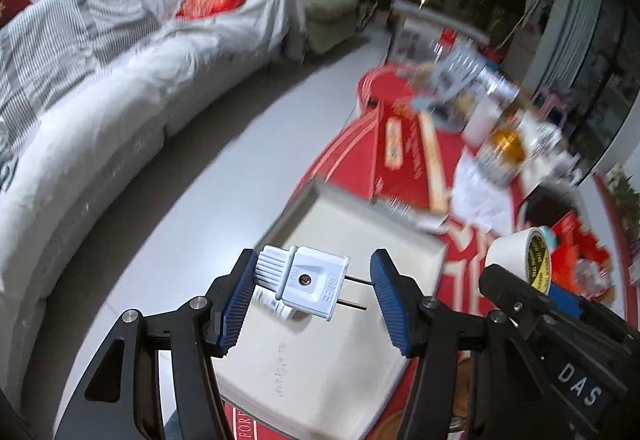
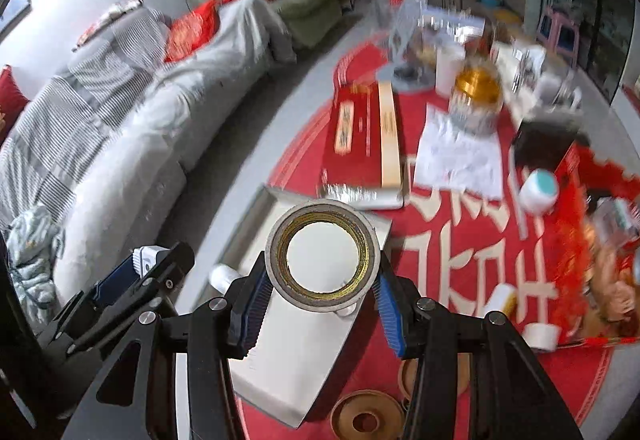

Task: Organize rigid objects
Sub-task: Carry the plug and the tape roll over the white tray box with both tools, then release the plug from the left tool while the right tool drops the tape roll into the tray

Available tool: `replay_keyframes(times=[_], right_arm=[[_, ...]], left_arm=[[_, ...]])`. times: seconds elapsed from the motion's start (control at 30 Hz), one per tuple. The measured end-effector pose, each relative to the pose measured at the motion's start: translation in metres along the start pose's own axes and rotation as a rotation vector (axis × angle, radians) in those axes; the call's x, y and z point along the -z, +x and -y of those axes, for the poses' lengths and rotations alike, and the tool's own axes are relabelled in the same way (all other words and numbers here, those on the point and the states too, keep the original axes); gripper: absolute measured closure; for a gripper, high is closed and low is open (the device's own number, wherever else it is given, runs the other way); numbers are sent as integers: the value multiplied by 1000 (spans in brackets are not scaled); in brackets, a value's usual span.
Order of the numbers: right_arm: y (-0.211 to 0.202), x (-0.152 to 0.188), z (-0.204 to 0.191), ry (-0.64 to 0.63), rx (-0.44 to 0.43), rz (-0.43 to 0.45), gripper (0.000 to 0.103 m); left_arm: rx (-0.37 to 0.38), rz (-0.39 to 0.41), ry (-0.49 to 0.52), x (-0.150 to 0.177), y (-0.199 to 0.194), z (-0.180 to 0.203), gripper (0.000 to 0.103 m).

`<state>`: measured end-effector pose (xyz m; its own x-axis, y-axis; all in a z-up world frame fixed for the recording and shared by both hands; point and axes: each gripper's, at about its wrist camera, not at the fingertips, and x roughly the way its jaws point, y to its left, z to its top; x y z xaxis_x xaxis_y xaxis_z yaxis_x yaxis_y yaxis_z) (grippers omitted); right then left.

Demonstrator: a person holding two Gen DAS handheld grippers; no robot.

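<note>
My left gripper [image 1: 314,290] is shut on a white two-prong plug [image 1: 304,280], gripped end to end between the blue pads, above a shallow beige box [image 1: 320,380]. A small white bottle [image 1: 272,306] lies in the box under the plug. My right gripper [image 2: 322,294] is shut on a roll of white tape [image 2: 323,264], held above the same box [image 2: 296,360]. The tape roll also shows in the left wrist view [image 1: 520,260], as does the right gripper's body [image 1: 560,340]. The left gripper with the plug shows at the left of the right wrist view [image 2: 148,260].
The box sits on a table with a red printed cloth [image 2: 460,240]. On it are a red gift box [image 2: 360,135], white paper [image 2: 460,155], a gold-lidded jar [image 2: 476,95], a teal-capped white jar [image 2: 538,191] and wooden rings [image 2: 368,420]. A grey-covered sofa [image 1: 100,111] stands left.
</note>
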<state>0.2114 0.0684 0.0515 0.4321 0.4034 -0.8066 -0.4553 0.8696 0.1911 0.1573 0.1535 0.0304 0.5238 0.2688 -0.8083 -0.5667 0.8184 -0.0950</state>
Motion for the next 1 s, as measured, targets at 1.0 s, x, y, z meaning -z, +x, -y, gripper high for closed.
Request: replay_keyframes(times=[1.0], right_arm=[[128, 2, 21, 46, -8, -193, 53]], left_arm=[[-91, -133, 89, 23, 98, 8, 41]])
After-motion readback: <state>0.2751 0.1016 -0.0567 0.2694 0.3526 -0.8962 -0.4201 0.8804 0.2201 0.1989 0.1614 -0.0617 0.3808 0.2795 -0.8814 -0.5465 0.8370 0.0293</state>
